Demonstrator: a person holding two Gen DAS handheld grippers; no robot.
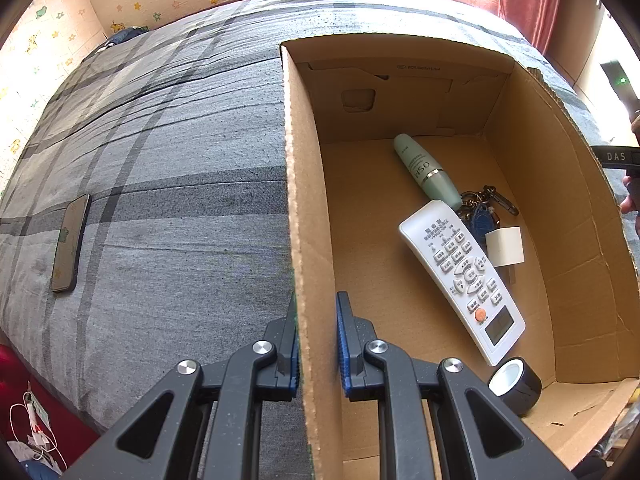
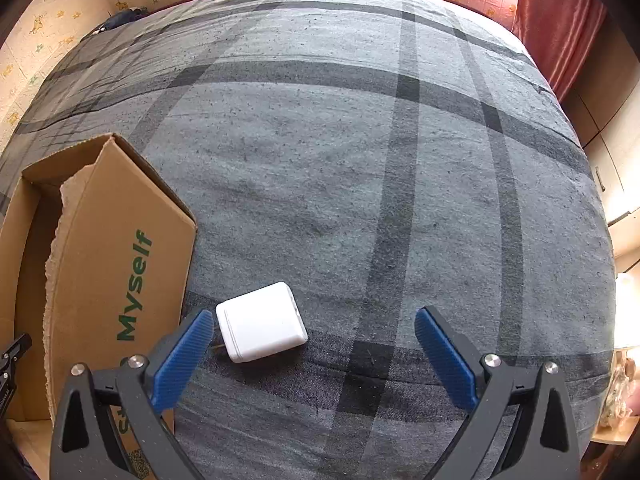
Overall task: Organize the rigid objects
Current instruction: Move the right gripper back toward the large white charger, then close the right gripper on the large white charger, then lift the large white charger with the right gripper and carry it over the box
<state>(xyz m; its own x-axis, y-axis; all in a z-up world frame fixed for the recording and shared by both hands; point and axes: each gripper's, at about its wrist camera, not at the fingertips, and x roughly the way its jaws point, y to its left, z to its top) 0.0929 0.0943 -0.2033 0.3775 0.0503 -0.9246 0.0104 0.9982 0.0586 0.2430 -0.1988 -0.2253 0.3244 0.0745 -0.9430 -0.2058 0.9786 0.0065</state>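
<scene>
My left gripper (image 1: 318, 320) is shut on the left wall of the cardboard box (image 1: 308, 208), one pad on each side of it. Inside the box lie a white remote (image 1: 464, 276), a pale green tube (image 1: 426, 170), a bunch of keys (image 1: 482, 208), a small white block (image 1: 505, 246) and a roll of black tape (image 1: 516, 386). In the right wrist view my right gripper (image 2: 314, 330) stands open just above the grey plaid bed. A white charger plug (image 2: 262, 322) lies on the cover between its fingers, close to the left fingertip (image 2: 196, 330), beside the box (image 2: 120, 240).
A phone (image 1: 70, 244) lies face down on the bed cover left of the box. A red curtain (image 2: 560, 20) hangs at the back right. A person's hand and the other gripper's body (image 1: 624, 160) show past the box's right wall. Cables and clutter (image 1: 36, 428) lie on the floor at lower left.
</scene>
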